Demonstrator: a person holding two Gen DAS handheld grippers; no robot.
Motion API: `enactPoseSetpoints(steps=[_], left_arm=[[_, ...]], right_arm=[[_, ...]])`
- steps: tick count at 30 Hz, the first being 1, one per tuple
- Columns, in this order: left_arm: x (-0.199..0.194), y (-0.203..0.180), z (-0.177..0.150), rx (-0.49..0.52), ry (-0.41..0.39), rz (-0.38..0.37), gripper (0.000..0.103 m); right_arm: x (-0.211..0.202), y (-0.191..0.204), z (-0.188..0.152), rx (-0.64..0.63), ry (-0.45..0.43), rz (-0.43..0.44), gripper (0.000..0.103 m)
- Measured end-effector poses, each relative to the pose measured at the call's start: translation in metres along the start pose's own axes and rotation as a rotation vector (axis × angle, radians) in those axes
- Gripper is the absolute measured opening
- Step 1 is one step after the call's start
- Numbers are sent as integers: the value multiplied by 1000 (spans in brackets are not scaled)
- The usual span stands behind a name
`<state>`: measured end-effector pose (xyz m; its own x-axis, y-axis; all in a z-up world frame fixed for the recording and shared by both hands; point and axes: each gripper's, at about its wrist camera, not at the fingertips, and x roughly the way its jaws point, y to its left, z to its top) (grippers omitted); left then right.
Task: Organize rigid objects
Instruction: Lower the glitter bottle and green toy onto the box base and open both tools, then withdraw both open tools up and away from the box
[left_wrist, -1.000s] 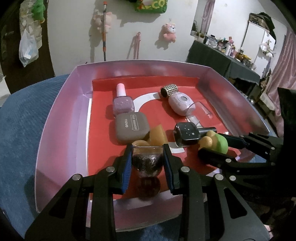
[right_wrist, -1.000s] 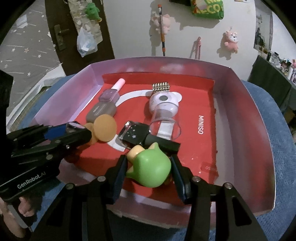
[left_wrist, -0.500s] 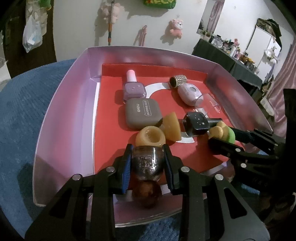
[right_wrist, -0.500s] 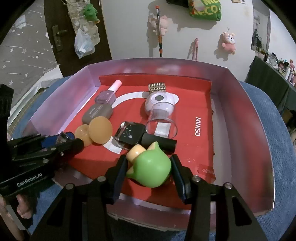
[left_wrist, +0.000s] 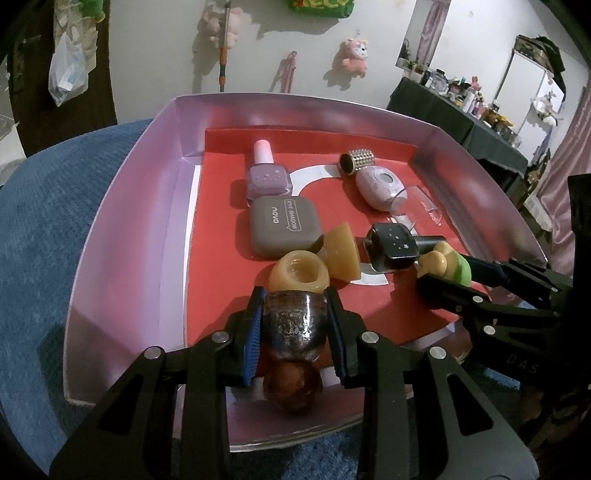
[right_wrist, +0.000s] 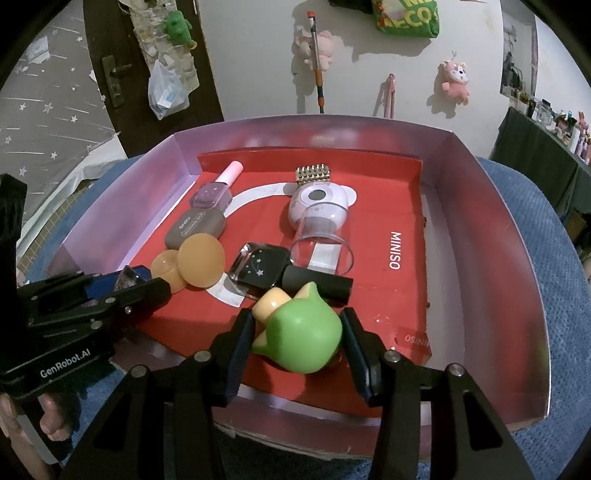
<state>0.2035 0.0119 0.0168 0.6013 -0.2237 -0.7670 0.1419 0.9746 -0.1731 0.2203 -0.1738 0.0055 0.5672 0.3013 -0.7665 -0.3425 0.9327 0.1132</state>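
A pink-walled box with a red floor lies on a blue cloth. My left gripper is shut on a dark brown glittery bottle over the box's near left edge; it also shows in the right wrist view. My right gripper is shut on a green toy with a cream cap, above the box's near edge. In the left wrist view the green toy shows at the right.
Inside the box lie a purple nail polish, a grey eye-shadow case, two amber pieces, a black starred bottle, a pink device with a clear cap and a gold studded cap.
Both grippers have drawn back toward the box's near edge and risen slightly, each still holding its object. The items in the box have not moved.
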Motion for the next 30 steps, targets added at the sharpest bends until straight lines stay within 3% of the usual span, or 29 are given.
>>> enactPoseSetpoints(steps=[18,20,21,22,30], left_arm=[[-26,-5,-5,0,-74,36,30],[-31,-8,-5,9,-91,50,37],[-34,-9,-5,14,-103,54,61],[-37,-10,-6,14,-114,48,76],[-55,-24,-15,48,-185,99,76]], right_arm=[[-38,8,-3,11,-100,12,65],[-43,9,-4,16,-118,12,68],[-46,10,-5,21,-128,10,69],[-49,11,-6,25,-142,5,71],[-66,11,-17,58,-222,-54,75]])
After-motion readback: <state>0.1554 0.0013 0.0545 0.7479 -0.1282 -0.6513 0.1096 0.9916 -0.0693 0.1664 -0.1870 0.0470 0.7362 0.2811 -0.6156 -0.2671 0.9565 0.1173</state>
